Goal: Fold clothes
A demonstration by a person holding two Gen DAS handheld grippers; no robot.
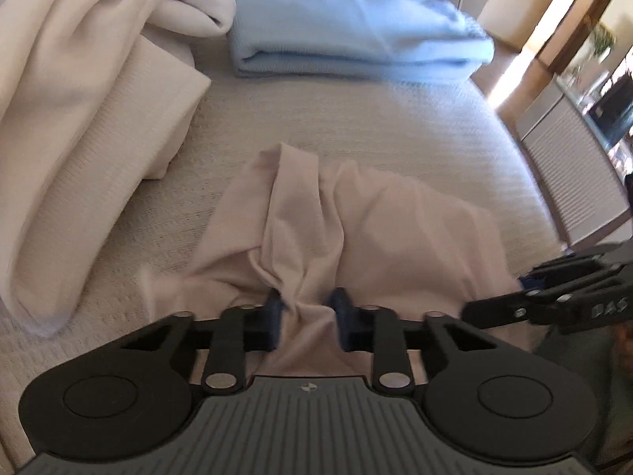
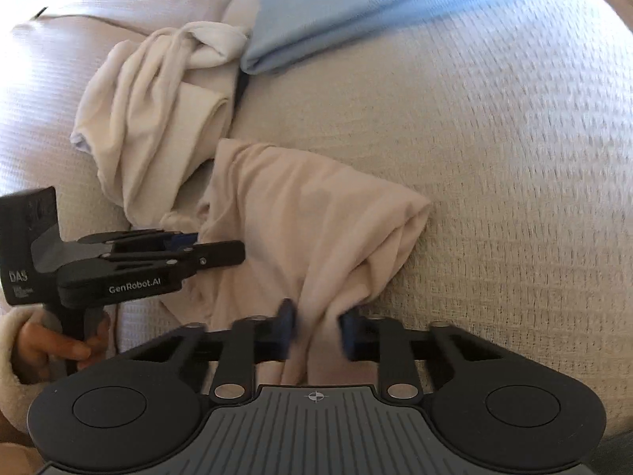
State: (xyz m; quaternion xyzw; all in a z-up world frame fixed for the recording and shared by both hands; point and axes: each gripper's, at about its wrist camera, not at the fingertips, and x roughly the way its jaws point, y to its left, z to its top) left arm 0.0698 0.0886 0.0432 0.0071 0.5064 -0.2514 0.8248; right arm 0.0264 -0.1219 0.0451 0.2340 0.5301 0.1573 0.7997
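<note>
Waffle-weave bedspread (image 1: 356, 126) stretches under everything. On it at the left slumps a crumpled cream garment (image 1: 79, 118), with a folded pale blue one (image 1: 336, 31) beyond, neither blocking me. Nearest me lies the rumpled pinkish-beige garment (image 1: 376, 229). My left gripper (image 1: 308, 316) pinches a bunched fold of its near edge; my right gripper (image 2: 316, 328) pinches another fold further right.

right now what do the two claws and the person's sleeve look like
Both claws are matte black linkages with silver rivets, round discs at the sides and a ribbed grey base plate bearing a small crosshair mark. The fingertips carry dark blue pads. The left claw reads "GenRobot.AI" and "DAS" in white. The sleeve at its handle is fluffy cream fabric.
</note>
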